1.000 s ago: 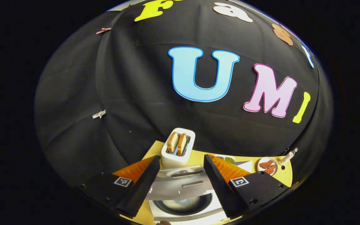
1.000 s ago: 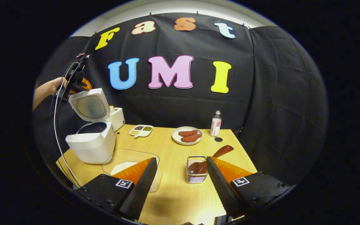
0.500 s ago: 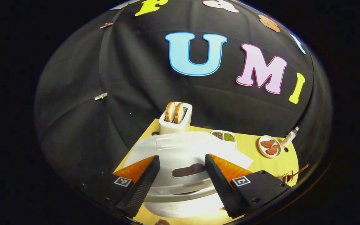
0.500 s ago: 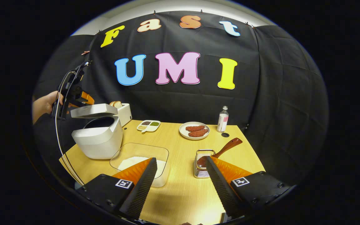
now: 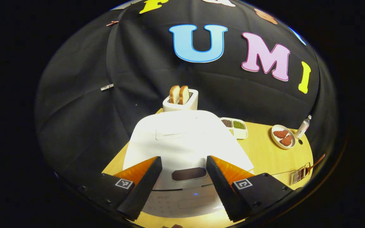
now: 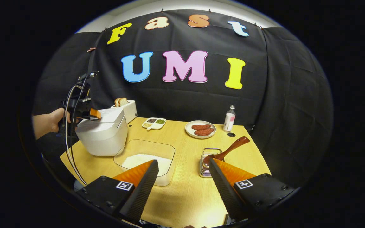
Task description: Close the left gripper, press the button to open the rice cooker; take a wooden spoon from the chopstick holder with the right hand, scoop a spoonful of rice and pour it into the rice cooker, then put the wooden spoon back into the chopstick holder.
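Left tool [image 5: 181, 177] gapes wide, empty, over the shut cooker [image 5: 185, 142]. Right tool [image 6: 182, 182] gapes wide, empty. Spoon [image 6: 225, 152] sits in the holder [image 6: 208, 166]; rice fills the tub [image 6: 144, 160].

No readable text, brand or number showing on any object.

Left gripper [image 5: 181, 185]: black-and-white square marker sitting on each finger body, at 7 and 5 o'clock of left gripper view; coded pattern, not lettering.

Right gripper [image 6: 182, 186]: same kind of square markers showing at 7 and 5 o'clock of right gripper view.

Rice cooker [image 5: 185, 142]: front panel bearing faint marks beside small blue light, too blurred for reading.

Bottle [image 6: 229, 118] at 1 o'clock on worktop [image 6: 182, 190]: pink label, print too small.
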